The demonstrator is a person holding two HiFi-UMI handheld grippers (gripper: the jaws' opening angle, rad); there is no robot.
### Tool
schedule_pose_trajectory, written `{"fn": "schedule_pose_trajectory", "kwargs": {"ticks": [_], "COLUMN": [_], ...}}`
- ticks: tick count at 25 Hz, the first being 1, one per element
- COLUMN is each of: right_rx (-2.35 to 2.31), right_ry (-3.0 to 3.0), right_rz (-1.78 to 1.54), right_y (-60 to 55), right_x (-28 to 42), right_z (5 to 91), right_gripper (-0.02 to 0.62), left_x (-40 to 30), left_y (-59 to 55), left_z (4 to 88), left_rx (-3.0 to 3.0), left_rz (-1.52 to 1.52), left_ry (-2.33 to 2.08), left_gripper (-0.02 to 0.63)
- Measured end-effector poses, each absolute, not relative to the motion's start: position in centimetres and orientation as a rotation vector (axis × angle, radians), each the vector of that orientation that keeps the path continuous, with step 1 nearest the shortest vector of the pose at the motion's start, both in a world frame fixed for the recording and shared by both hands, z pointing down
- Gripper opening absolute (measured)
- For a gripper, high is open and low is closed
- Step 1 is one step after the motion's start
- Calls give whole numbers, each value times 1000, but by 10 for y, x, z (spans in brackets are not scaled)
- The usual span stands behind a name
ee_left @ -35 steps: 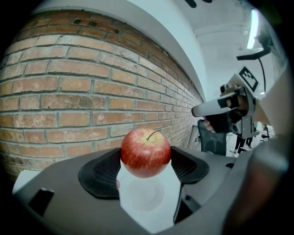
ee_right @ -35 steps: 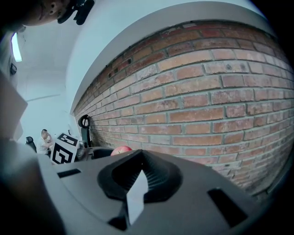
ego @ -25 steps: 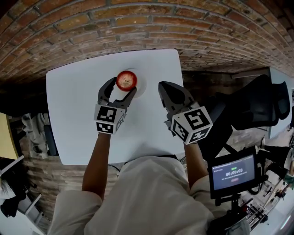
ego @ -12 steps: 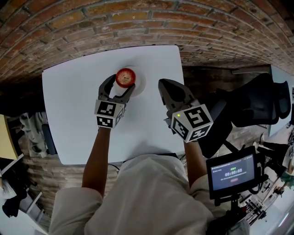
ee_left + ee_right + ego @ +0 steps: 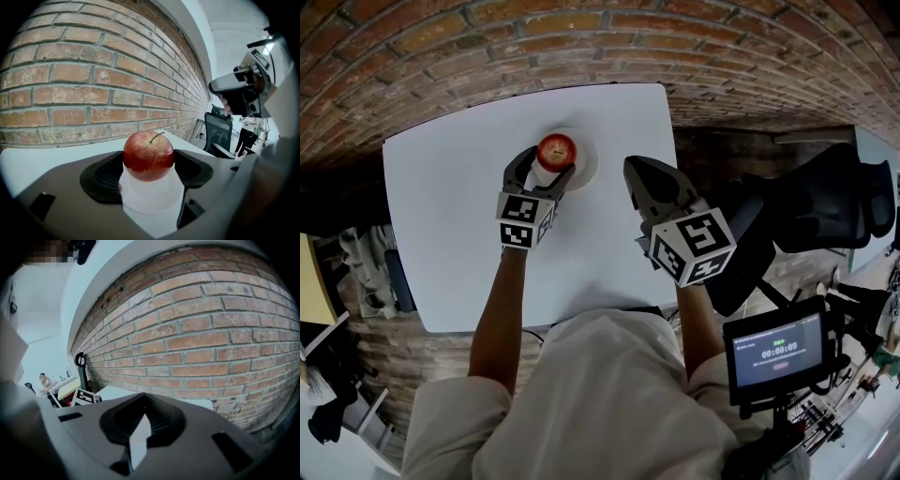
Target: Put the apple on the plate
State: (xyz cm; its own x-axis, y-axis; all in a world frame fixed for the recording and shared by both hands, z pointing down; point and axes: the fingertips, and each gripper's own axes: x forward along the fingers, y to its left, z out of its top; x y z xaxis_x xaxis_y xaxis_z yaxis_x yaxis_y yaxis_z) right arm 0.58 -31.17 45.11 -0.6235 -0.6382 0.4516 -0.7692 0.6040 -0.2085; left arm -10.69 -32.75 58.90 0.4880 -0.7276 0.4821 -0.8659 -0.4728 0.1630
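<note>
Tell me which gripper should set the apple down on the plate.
Left. The left gripper is shut on the apple, holding it over the white plate, so it likely only needs to lower and open. The right gripper is shut, empty, and off to the plate's right.

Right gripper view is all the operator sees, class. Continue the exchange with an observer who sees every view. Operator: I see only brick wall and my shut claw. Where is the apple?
Observer: The left claw is shut on the apple.
Operator: Is it over the plate?
Observer: Yes, the head view shows it above the plate; I cannot tell whether it touches.
Operator: Where is my claw?
Observer: The right claw is to the plate's right, apart from it.
</note>
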Motion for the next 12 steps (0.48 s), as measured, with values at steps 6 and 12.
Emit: {"fn": "schedule_pose_trajectory", "kwargs": {"ticks": [6,12], "right_rx": [1138,1142], "right_ry": [-2495,-2490], "right_rz": [569,582], "right_y": [-312,-314], "right_x": [6,7], "right_z": [456,460], "right_gripper": [3,3], "left_x": [-109,-102], "left_y": [-329,-331], "left_z": [602,614], "left_rx": [2321,2308], "left_rz": [507,518], "left_ry": [-1320,-1286], "left_gripper": [348,348]}}
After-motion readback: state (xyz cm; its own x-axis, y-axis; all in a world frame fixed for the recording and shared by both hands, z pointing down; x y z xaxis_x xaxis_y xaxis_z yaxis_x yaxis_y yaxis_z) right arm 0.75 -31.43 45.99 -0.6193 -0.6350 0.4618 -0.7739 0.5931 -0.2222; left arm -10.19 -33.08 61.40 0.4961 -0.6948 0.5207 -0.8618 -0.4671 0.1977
